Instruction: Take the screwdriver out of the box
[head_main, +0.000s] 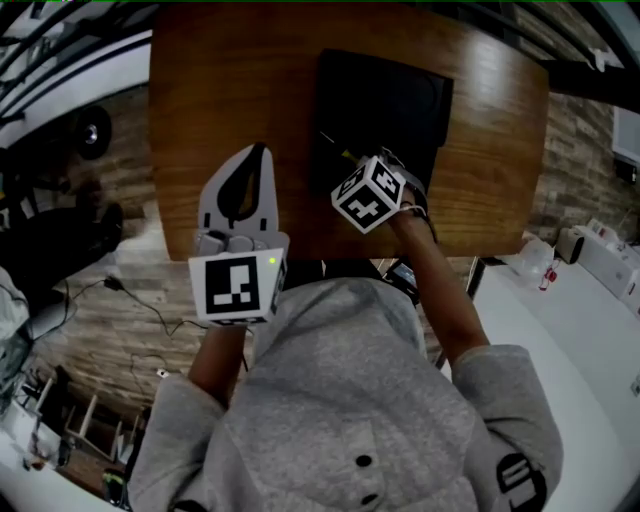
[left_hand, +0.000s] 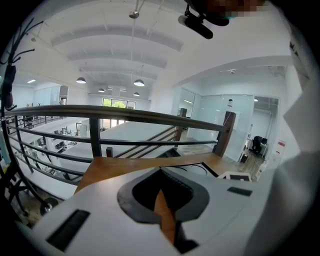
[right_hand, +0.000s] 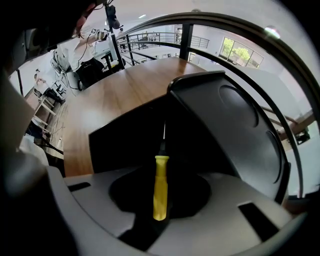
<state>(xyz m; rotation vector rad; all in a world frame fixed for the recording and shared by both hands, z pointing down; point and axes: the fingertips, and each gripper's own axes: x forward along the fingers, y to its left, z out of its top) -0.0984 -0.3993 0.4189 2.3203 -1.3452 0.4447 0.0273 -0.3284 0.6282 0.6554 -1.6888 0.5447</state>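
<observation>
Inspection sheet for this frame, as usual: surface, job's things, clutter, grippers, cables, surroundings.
Surface: wooden table, carrying the box.
Job's things: black box, lid open; yellow-handled screwdriver over it, shaft pointing toward the box.
Clutter: nothing seen on the table.
Grippers: right gripper shut on the screwdriver's handle; left gripper shut, empty, over the table beside the box.
Cables: one cable on the floor left of the table.
Surroundings: railing beyond the table; white bench at right.

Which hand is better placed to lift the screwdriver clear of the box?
Right. The right gripper is shut on the yellow screwdriver over the open black box; the left gripper hangs aside above the wooden table, fingers together, holding nothing.
</observation>
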